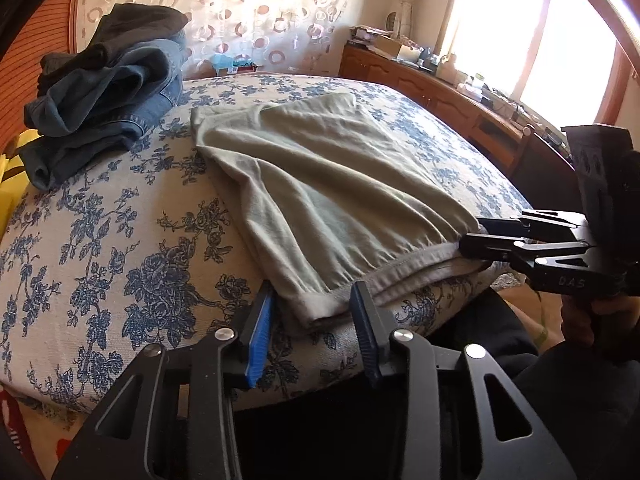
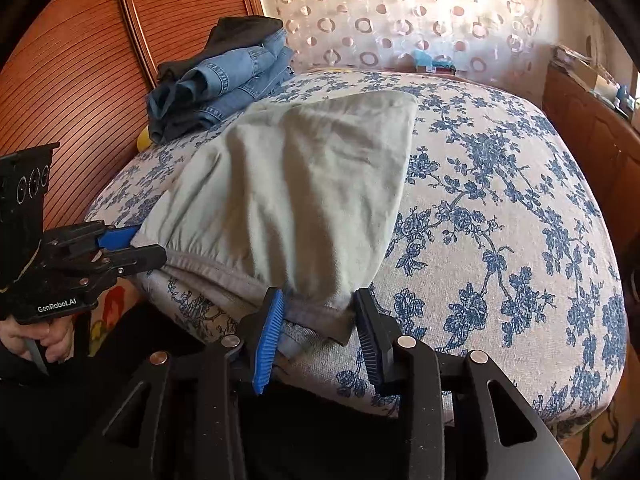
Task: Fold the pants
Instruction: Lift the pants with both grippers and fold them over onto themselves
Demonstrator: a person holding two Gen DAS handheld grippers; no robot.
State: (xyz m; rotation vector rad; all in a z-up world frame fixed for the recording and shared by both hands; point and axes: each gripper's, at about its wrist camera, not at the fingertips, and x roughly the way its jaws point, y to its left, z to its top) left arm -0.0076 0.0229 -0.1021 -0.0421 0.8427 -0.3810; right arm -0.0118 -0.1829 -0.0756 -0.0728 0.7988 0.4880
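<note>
While folded pants [image 1: 320,184] lie bedside, each hand-held gripper [image 1: 312,320] straddles their waistband.

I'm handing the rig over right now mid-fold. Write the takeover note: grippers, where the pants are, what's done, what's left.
Left gripper: jaws open around the near left corner of the waistband; pads not clearly pressing.
Right gripper: jaws open around the near right corner, same.
Grey-green pants: on the floral bed, apparently folded over already, waistband at the near edge.
Jeans pile: folded, far left corner.
Left: close on both corners, make the next fold, stack.
</note>
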